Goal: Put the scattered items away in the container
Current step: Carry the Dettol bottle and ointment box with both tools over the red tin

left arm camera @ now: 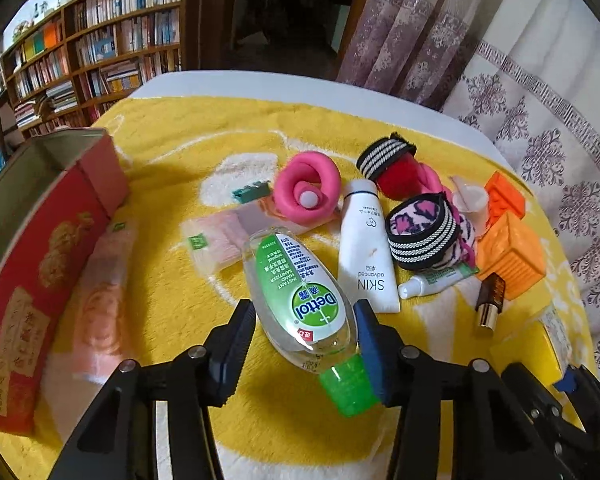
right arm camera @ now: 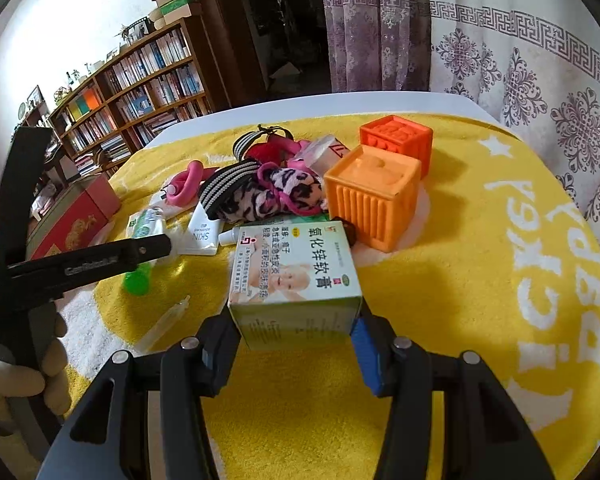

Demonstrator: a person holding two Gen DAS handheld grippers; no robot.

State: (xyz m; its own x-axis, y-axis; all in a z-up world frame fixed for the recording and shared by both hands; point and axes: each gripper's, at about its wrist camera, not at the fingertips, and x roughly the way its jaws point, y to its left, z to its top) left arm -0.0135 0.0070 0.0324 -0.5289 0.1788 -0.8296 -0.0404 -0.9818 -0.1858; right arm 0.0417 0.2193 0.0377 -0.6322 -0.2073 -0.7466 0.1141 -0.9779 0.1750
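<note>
My left gripper (left arm camera: 306, 334) is open around the clear Dettol sanitizer bottle (left arm camera: 300, 300) with a green cap; only the right pad touches it near the cap, and the bottle lies on the yellow towel (left arm camera: 172, 152). The red container box (left arm camera: 40, 264) stands at the left, seen also in the right wrist view (right arm camera: 76, 216). My right gripper (right arm camera: 294, 330) is shut on a white-green ointment box (right arm camera: 294, 268). The left gripper's arm (right arm camera: 100, 260) crosses the right wrist view over the Dettol bottle (right arm camera: 144, 224).
A heap lies behind: white SKIN tube (left arm camera: 366, 248), pink ring toy (left arm camera: 308, 192), striped leopard pouches (left arm camera: 424, 232), small white tube (left arm camera: 432, 282), two orange cubes (right arm camera: 374, 196), lipstick (left arm camera: 488, 300), tissue packs (left arm camera: 220, 236). A clear vial (right arm camera: 164, 322) lies at left. Curtains hang behind the table.
</note>
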